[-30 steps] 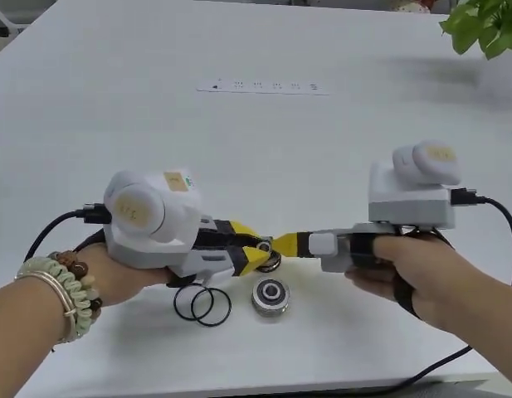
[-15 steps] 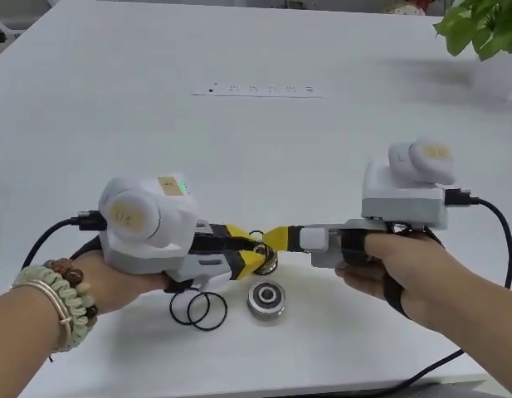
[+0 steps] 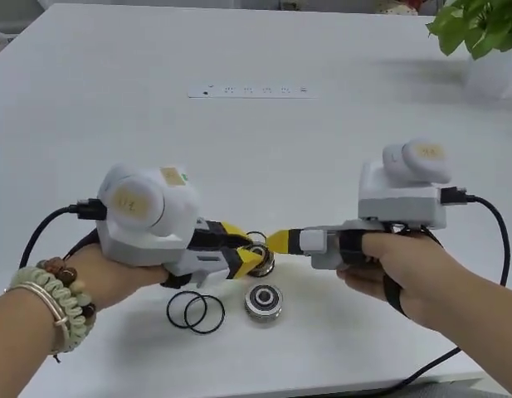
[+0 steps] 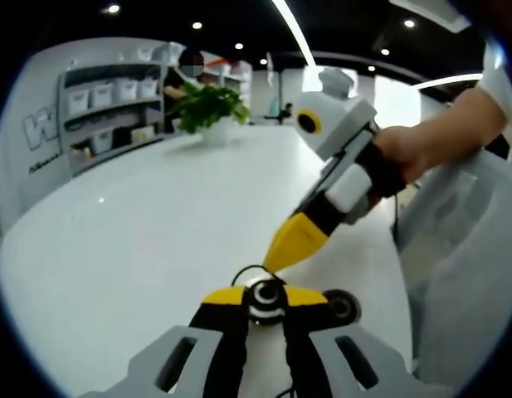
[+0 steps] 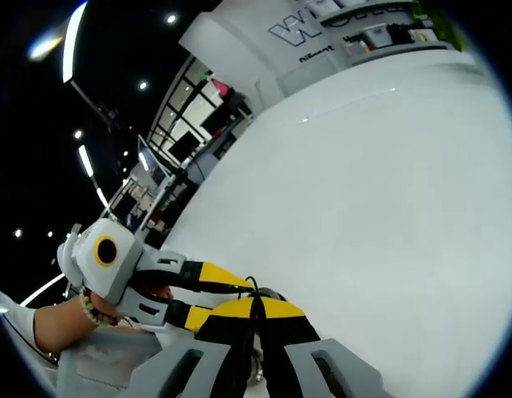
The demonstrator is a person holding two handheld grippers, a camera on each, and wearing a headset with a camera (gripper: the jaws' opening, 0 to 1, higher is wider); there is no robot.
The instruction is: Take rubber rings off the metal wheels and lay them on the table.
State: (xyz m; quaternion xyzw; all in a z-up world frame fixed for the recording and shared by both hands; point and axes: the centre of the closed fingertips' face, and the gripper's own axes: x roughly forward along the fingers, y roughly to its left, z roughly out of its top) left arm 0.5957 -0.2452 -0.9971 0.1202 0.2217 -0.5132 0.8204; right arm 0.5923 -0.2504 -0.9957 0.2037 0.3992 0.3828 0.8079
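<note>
Wheel (image 4: 265, 300) held over desk (image 3: 322, 149).
The left tongs (image 3: 254, 257) clamped it; the right tongs (image 3: 276, 241), at 3 o'clock, pinched its rubber ring (image 4: 242, 273).

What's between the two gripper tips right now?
A metal wheel, clamped in the left gripper; the right gripper pinches its rubber ring. Head view shows it.
</note>
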